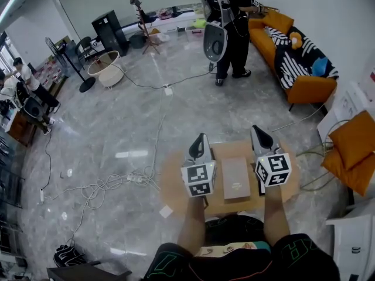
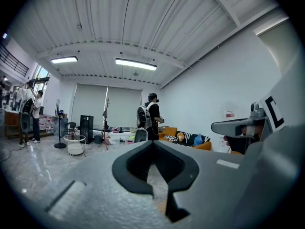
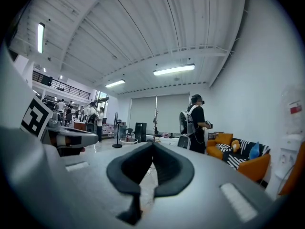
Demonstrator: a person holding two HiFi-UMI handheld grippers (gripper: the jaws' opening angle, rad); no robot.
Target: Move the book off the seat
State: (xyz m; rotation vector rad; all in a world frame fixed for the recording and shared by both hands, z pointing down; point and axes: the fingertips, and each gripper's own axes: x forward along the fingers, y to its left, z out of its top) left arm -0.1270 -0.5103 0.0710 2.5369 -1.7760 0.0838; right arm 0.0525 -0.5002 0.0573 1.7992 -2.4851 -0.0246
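At the person's knees, head view: a round wooden seat [image 1: 171,177] on a grey marble floor [image 1: 117,127].

- The book [image 1: 236,178], with a beige cover, lies flat near the middle of the seat, long side running away from the person. Something dark lies just beside its right edge, mostly hidden under the right gripper; I cannot tell what it is.
- The left gripper [image 1: 200,138] shows over the left part of the seat and the right gripper [image 1: 258,130] over the right part, with the book between the 2 in this view.
- Each gripper's own view looks level across the room and does not show the book.
- Left gripper: the 2 jaws are together at the tips, with nothing between them.
- Right gripper: same, jaws closed and empty.

Surroundings:
- A tangle of white cable [image 1: 111,184] lies on the floor to the left of the seat.
- A person in black wearing a backpack rig [image 1: 233,22] stands well apart, at the far side.
- That person is next to an orange sofa [image 1: 304,81] with striped cushions.
- A low round white side table [image 1: 105,69] stands at the far left.
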